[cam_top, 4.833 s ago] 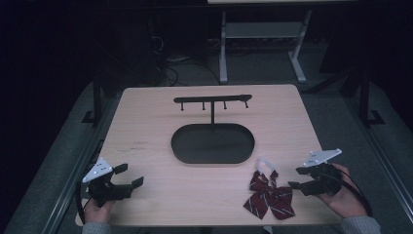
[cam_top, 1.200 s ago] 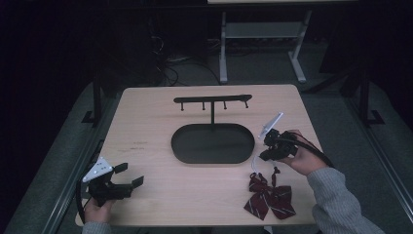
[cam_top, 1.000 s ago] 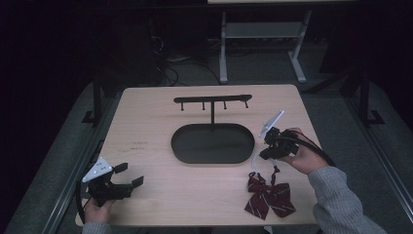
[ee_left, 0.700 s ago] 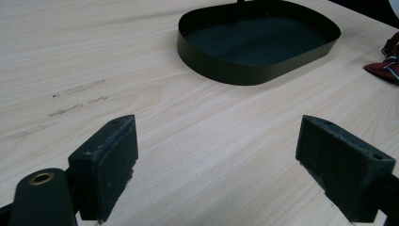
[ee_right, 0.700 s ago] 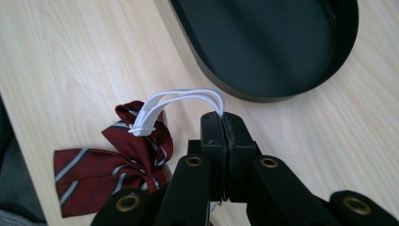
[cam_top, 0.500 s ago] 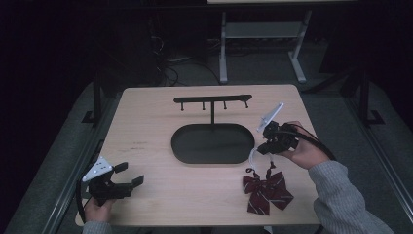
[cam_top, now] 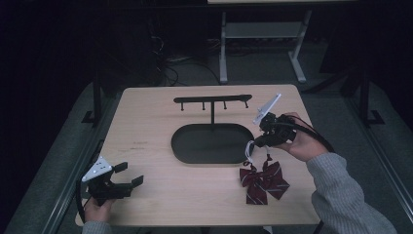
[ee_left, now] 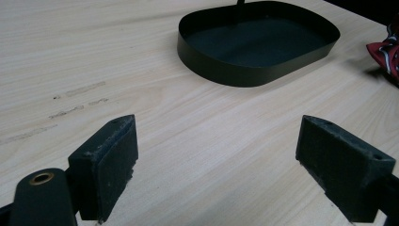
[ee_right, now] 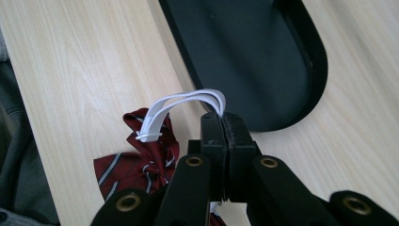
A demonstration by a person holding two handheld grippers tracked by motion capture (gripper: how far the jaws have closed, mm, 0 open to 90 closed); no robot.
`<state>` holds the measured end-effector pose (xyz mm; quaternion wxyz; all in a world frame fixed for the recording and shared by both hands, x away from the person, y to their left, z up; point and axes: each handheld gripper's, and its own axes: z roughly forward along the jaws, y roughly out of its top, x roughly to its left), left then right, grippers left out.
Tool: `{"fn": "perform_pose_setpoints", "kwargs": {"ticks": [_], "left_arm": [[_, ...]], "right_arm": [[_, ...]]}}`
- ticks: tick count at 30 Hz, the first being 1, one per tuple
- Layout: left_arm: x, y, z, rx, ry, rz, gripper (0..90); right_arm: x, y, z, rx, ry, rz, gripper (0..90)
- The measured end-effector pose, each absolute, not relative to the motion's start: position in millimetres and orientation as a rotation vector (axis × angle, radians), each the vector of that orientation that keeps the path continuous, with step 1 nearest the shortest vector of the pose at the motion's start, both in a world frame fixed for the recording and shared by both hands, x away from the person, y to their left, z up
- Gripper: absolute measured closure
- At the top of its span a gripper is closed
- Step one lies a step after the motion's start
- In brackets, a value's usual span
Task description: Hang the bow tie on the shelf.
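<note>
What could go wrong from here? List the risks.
1. The right tongs pinch only the thin white strap near its bend, so it could slip out and drop the bow tie.
2. The bow hangs below beside the black tray; swinging, it might snag the rim.
3. The rack's pegs look small, so hooking the strap may miss.

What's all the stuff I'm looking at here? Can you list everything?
table: one, light wood, under everything.
stand: one, black, a bar with hooks on a post over an oval tray, table centre.
bow tie: one, dark red with pale stripes, near right of the tray.
white strap: one loop, white, joined to the bow tie, pinched in the right gripper.
frame: one, pale, on the floor behind the table.
left gripper: black, jaws apart, near left corner.
right gripper: black, jaws closed on the strap, by the tray's right end.
</note>
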<state>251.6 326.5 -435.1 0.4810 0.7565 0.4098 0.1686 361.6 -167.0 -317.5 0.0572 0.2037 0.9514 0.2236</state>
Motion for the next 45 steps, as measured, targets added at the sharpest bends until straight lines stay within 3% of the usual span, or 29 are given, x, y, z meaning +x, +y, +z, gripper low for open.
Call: {"fn": "perform_pose_setpoints", "kwargs": {"ticks": [45], "left_arm": [[253, 326, -435, 1.847, 0.995, 0.412, 13.1]], "right_arm": [[391, -134, -271, 0.55, 2.882, 0.7, 88.2]]}}
